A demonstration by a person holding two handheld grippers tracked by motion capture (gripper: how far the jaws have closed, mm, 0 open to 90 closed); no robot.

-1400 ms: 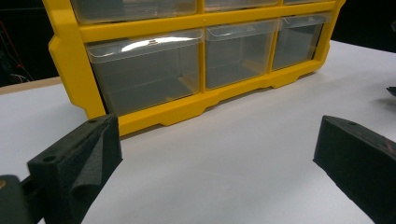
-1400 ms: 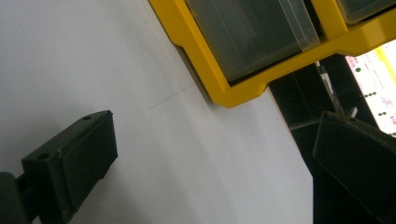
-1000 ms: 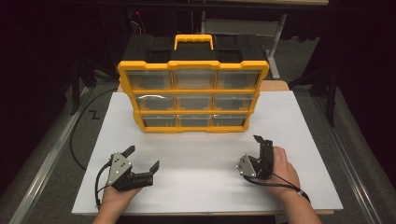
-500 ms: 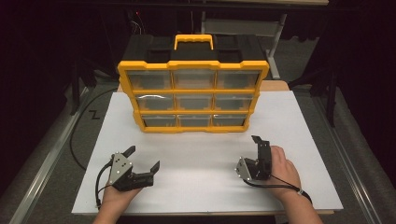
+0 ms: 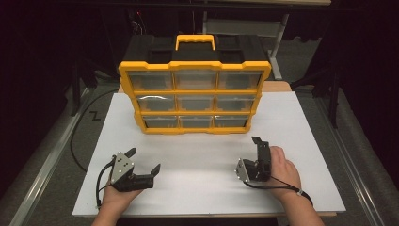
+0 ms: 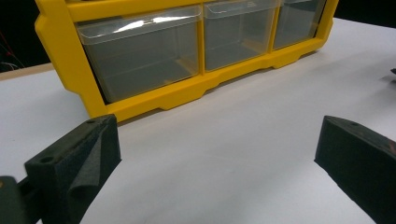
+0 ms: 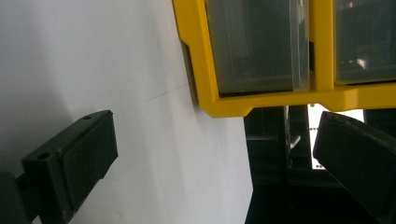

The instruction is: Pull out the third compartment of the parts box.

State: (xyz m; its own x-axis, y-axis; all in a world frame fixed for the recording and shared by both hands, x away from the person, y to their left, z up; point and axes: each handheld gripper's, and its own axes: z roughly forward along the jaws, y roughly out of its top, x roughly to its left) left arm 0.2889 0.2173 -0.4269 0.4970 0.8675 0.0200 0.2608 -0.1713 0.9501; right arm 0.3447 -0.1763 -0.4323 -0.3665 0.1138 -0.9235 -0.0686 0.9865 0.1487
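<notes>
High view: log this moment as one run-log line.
organizer: upright, drawers shut | left gripper: open, empty | right gripper: open, empty

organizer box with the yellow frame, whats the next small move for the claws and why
Probably bring the left claw forward toward the bottom-left drawer of the organizer box. Both claws are open, hold nothing and rest on the white table short of the box; all drawers look shut, and that drawer faces the left claw.
</notes>
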